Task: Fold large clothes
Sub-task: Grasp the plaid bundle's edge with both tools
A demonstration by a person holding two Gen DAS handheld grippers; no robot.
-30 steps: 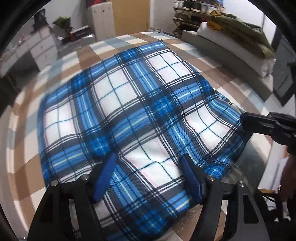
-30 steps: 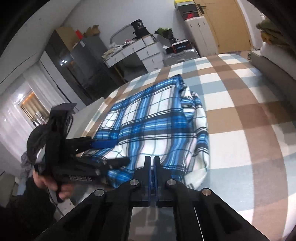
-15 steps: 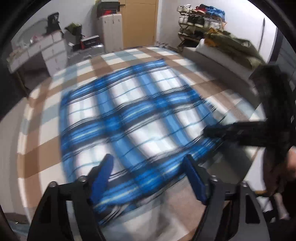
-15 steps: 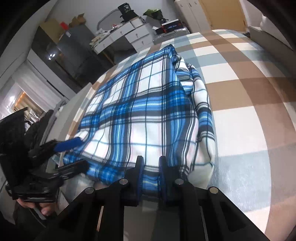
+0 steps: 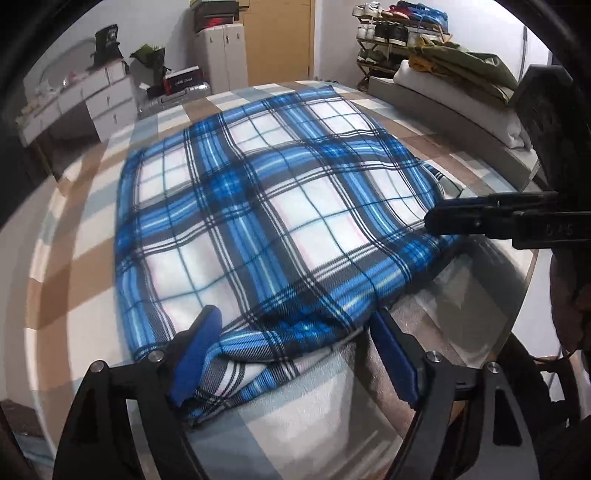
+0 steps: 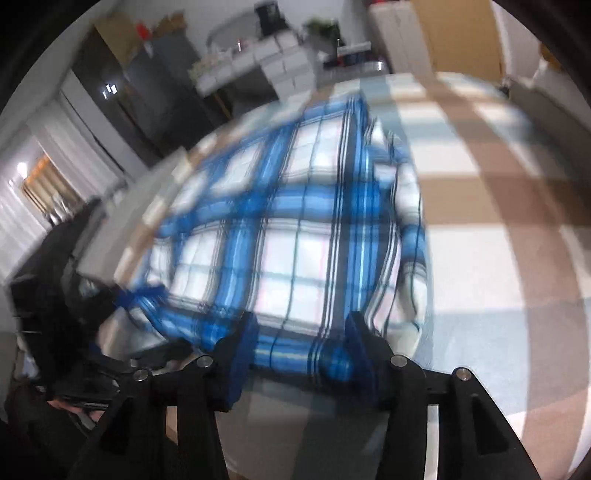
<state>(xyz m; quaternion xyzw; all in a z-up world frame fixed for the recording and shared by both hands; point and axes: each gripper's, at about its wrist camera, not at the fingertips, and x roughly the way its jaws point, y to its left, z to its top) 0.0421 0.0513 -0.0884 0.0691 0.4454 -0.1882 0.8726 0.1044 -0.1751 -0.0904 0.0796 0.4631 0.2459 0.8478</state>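
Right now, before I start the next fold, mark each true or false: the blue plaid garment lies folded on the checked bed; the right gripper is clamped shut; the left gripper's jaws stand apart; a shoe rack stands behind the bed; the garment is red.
1. The blue plaid garment lies folded on the checked bed: true.
2. The right gripper is clamped shut: false, its jaws have just been opening, with the hem between them.
3. The left gripper has its jaws apart: true.
4. A shoe rack stands behind the bed: true.
5. The garment is red: false, blue and white.

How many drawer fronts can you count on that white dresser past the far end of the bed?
4 in the left wrist view, on the white dresser: two upper-row drawers at its left and middle, and two stacked at its right end. More may be hidden; the right wrist view is too blurred.
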